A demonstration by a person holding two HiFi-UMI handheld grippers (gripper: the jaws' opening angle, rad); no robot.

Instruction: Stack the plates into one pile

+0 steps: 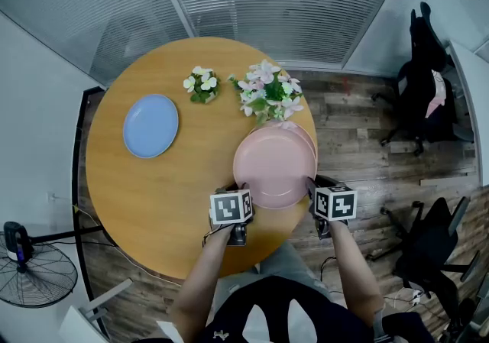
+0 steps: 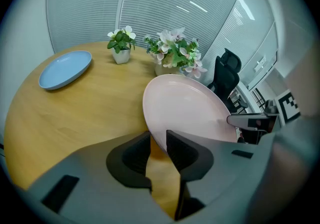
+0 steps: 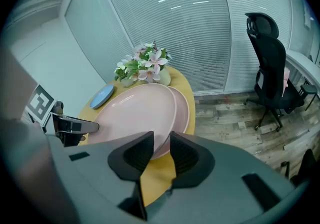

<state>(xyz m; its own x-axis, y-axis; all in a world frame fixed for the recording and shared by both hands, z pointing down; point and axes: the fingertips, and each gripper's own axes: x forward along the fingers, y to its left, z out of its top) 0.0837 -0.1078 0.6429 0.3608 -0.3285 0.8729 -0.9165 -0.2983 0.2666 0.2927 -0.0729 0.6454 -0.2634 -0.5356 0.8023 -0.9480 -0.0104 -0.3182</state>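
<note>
You are clamping the upper pink plate [image 1: 273, 167] by its rim, left gripper [image 1: 243, 195] at 8 o'clock and right gripper [image 1: 311, 185] at 4, over the lower pink plate [image 1: 306, 134] at the table's [image 1: 168, 204] 3 o'clock. Be lowering both hands evenly, centring the rims before releasing.

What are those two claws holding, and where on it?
Both hold the upper pink plate by its rim: left gripper on one side, right gripper opposite.

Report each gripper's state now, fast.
Left gripper: shut on the upper pink plate, at its rim.
Right gripper: shut on the same plate's opposite rim.
</note>
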